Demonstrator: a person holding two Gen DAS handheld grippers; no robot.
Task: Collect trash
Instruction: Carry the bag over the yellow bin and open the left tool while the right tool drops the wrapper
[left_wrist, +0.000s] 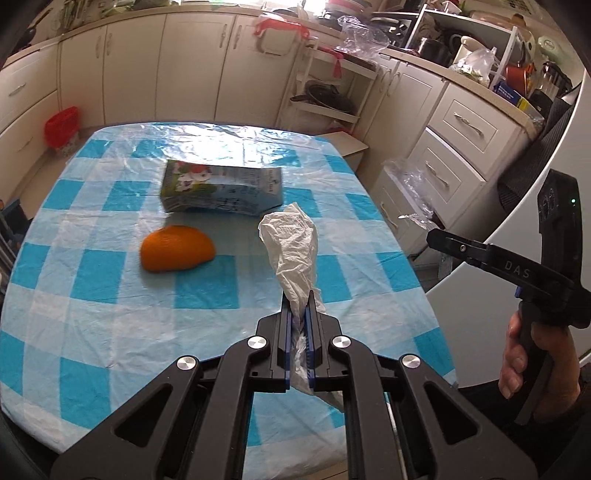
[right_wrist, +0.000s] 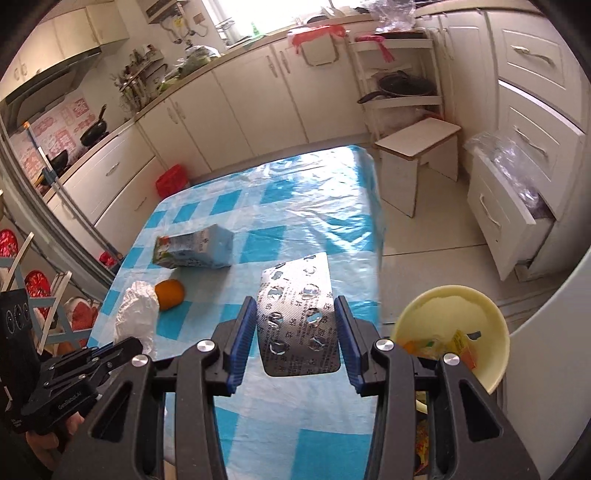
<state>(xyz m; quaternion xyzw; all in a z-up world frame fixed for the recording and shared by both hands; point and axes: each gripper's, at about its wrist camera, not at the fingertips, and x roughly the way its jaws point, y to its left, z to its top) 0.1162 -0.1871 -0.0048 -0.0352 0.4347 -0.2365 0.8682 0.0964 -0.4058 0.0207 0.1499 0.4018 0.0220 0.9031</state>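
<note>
My left gripper (left_wrist: 298, 295) is shut on a crumpled white plastic wad (left_wrist: 295, 243), which sticks up past the fingertips above the checked table (left_wrist: 110, 332). An orange peel (left_wrist: 177, 253) and a juice carton (left_wrist: 221, 190) lying on its side rest on the cloth further back. My right gripper (right_wrist: 294, 302) is shut on a silver blister pack (right_wrist: 299, 332), its blue pads pressing on both long edges, near the table's right edge. A pale yellow bowl (right_wrist: 450, 314) with scraps inside stands low on the right, beyond that edge. In the right wrist view the left gripper (right_wrist: 129, 347) and the wad (right_wrist: 135, 314) show at lower left.
A white stool (right_wrist: 417, 147) stands past the table's far right corner. A drawer (right_wrist: 509, 221) lined with clear plastic hangs open at the right cabinets. A red basket (right_wrist: 170, 181) sits on the floor by the far cabinets. A hand (left_wrist: 517, 354) holds the right gripper's handle.
</note>
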